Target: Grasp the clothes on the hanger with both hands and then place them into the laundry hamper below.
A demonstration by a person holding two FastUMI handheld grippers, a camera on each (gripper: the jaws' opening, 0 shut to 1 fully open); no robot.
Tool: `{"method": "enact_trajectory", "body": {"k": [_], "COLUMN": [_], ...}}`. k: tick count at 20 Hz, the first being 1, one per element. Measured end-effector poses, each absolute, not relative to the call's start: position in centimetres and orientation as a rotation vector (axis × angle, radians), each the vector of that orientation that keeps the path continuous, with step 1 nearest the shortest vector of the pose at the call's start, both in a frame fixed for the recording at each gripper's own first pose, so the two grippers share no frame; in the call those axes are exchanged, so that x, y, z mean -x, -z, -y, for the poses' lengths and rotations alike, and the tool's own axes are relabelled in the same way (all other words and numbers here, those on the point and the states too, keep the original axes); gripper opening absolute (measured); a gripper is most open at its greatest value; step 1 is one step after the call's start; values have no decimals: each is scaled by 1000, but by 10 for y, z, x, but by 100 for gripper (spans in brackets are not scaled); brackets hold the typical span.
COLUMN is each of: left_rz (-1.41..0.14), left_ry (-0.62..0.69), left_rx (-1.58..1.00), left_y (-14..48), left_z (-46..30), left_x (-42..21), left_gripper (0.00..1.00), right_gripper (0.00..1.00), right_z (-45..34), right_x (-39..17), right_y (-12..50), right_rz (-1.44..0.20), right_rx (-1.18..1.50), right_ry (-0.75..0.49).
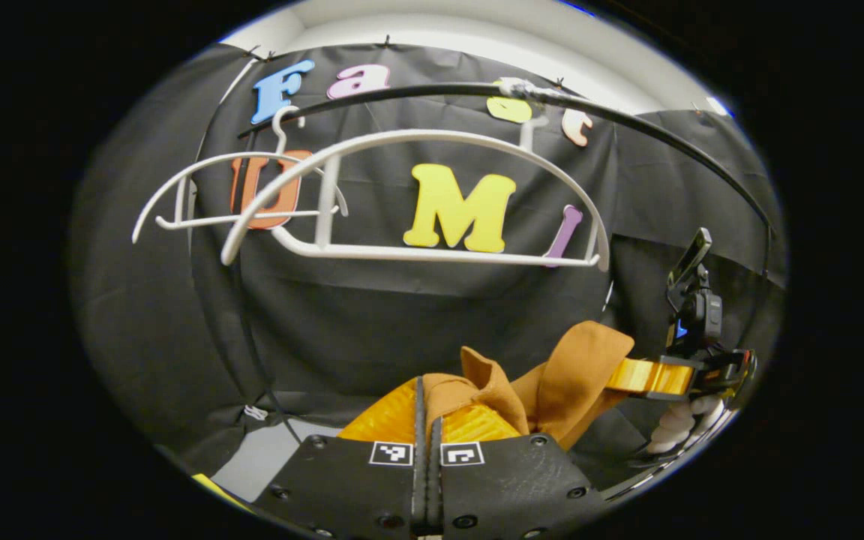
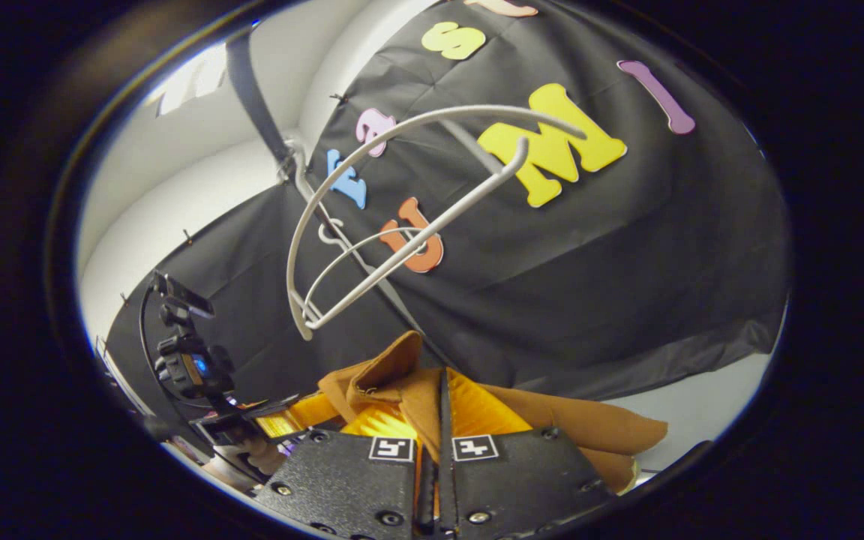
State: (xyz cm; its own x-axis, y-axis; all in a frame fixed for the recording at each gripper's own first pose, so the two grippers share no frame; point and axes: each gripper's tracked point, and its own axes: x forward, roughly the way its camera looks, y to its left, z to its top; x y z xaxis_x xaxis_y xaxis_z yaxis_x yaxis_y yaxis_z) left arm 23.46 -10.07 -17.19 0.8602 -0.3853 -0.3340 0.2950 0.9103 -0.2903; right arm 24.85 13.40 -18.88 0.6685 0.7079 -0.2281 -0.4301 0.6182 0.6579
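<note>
With both grippers' fingers closed on the brown garment (image 1: 567, 371), off the bare hanger (image 1: 417, 195), lowering into the hamper remains.

you face a black cloth wall (image 1: 417, 315) under a dark rail (image 1: 432, 90). above it runs a white wall (image 2: 177, 195). pale floor (image 2: 702, 397) shows below.
</note>
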Motion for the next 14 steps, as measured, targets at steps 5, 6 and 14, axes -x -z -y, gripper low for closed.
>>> {"method": "enact_trajectory", "body": {"k": [5,6,14], "left_rz": [-448,-466,-648], "left_ry": [461,460,434], "left_rx": [240,227,325], "left_y": [211,223,335], "left_z": [140,141,154], "left_x": [-213,-210,-169], "left_gripper": [0,0,0], "right_gripper": [5,6,6], "right_z": [-154,-152,-153], "right_x": [-212,-210,-172], "right_y": [232,244,365], "right_rz": [-598,-613,-847], "right_rx": [-572,-562,-523], "right_ry": [-694,-676,-595]}}
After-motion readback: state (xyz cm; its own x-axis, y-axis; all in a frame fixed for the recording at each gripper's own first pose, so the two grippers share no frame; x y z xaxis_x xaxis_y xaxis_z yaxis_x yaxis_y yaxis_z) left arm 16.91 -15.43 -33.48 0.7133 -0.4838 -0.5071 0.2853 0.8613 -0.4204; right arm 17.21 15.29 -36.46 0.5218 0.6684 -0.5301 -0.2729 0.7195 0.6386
